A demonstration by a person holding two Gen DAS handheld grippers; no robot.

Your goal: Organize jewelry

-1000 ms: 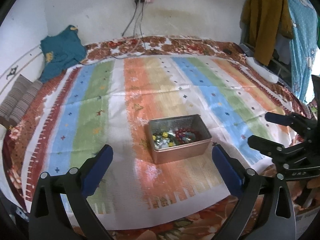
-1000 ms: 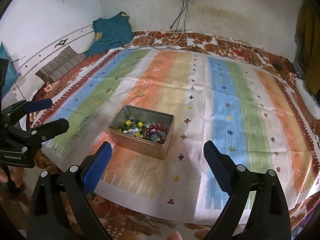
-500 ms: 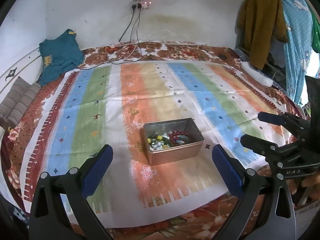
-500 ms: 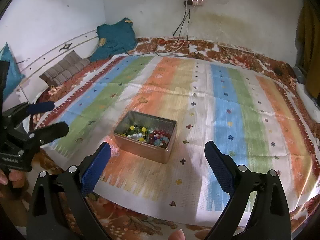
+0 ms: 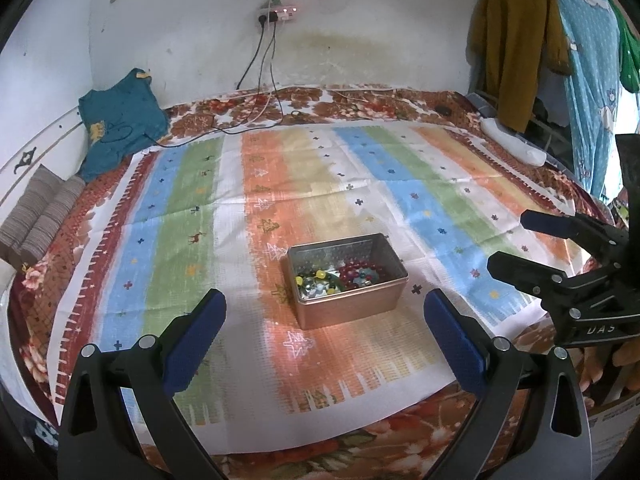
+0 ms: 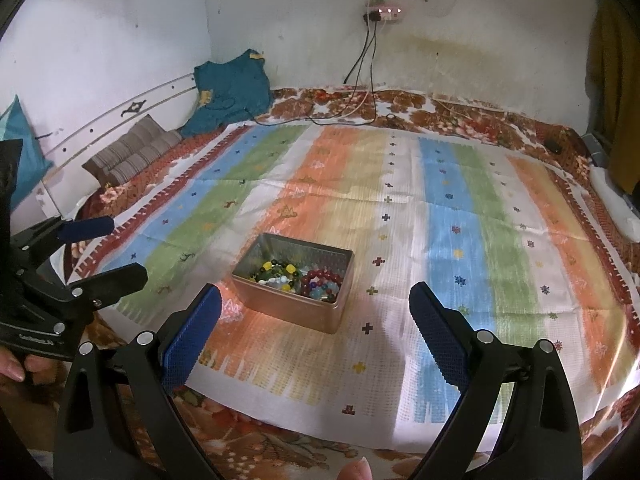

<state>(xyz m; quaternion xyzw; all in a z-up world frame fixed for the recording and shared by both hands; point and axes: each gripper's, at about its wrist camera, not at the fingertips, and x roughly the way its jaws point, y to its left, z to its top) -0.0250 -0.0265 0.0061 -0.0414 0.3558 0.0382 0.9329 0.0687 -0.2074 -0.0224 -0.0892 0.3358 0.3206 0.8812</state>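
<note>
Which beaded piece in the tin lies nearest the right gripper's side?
The dark red bead bracelet, a ring of round maroon beads, lies in the end of the metal tin toward the right gripper. The yellow-and-green beads fill the other end.

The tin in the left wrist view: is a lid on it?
No, the tin is open on top, and beads show inside it.

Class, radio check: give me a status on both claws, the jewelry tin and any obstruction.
Left claw open, empty. Right claw open, empty. Tin on striped cloth, beaded jewelry inside, untouched. Nothing between claws and tin.
</note>
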